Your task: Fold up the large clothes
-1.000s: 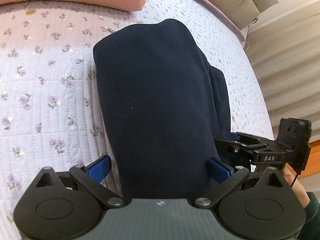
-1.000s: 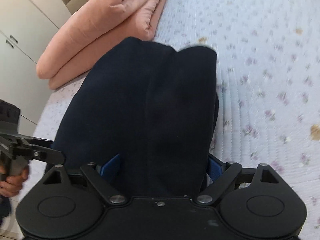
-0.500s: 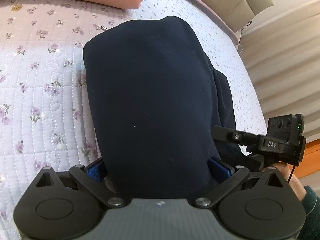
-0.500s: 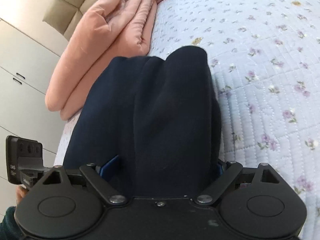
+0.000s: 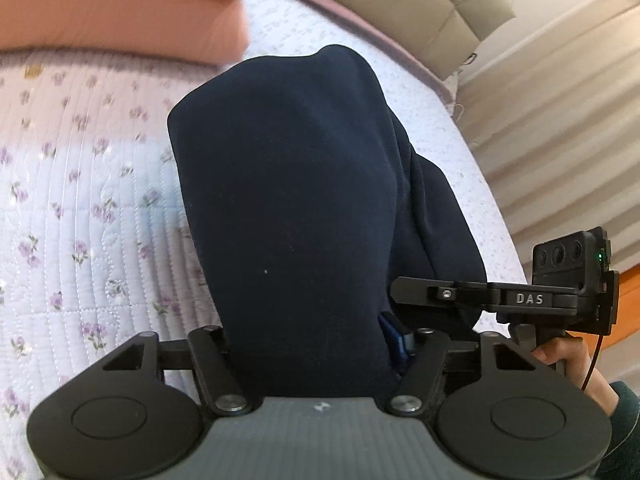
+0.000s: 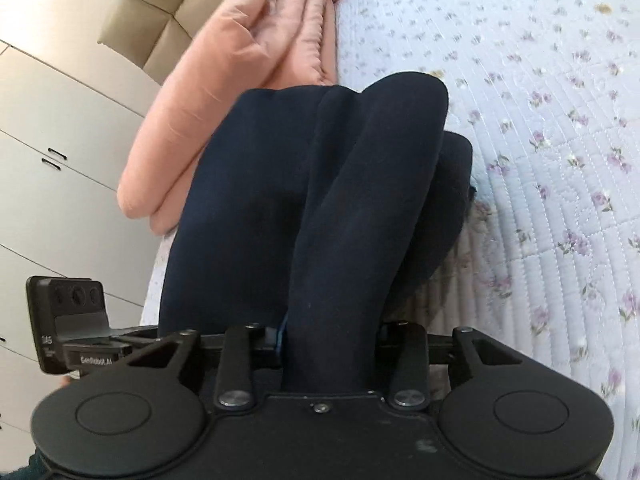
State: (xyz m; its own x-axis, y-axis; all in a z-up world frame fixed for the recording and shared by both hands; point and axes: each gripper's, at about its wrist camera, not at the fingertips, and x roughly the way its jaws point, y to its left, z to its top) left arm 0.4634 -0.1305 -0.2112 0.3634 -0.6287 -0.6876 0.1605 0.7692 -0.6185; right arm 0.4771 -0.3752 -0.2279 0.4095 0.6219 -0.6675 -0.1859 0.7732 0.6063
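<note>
Now both tongs closing, left tongs (image 5: 308, 344) & right tongs (image 6: 326, 340) pinching navy garment (image 5: 288, 200)

Open quilt (image 5: 80, 208) left of navy garment (image 5: 288, 200); pink duvet (image 6: 224, 92) blocks far end.

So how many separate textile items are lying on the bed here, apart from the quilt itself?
2. A navy garment lies in the middle of the floral quilt, and a folded pink blanket sits beyond it near the headboard. Anything under the garment is hidden.
</note>
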